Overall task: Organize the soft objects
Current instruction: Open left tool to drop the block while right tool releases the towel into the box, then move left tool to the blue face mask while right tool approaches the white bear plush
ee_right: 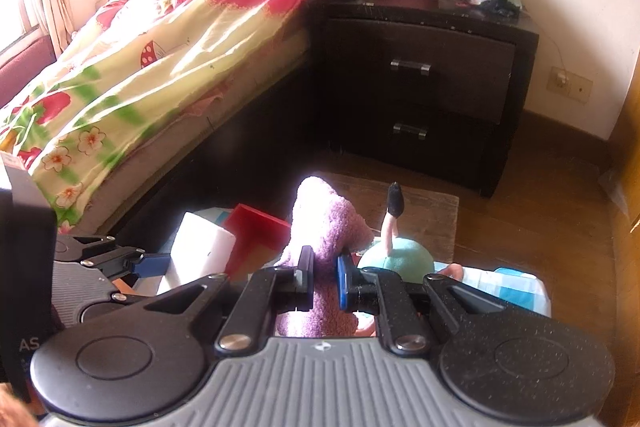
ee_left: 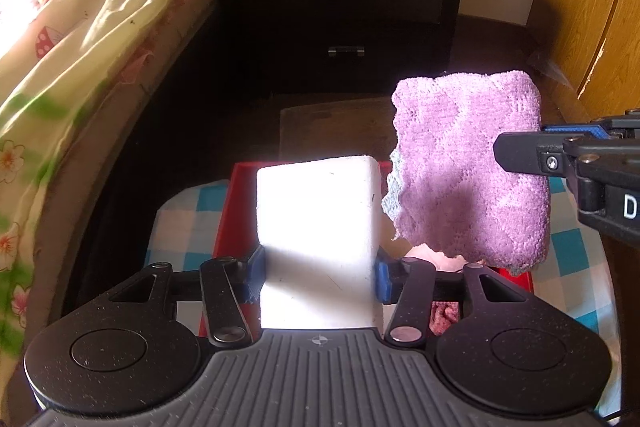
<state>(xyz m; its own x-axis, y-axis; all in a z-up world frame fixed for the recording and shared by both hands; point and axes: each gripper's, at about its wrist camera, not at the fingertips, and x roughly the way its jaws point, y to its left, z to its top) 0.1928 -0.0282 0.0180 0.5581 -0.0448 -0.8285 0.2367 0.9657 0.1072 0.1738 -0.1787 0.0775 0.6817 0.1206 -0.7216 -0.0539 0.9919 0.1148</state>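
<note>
Now white foam block (ee_left: 318, 227) sits clamped between left fingers (ee_left: 256, 265).

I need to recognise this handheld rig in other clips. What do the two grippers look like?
Both the left gripper and right gripper are black linkage arms with round pivot discs, silver rivets, blue pads on the jaws and a ribbed grey body.
</note>
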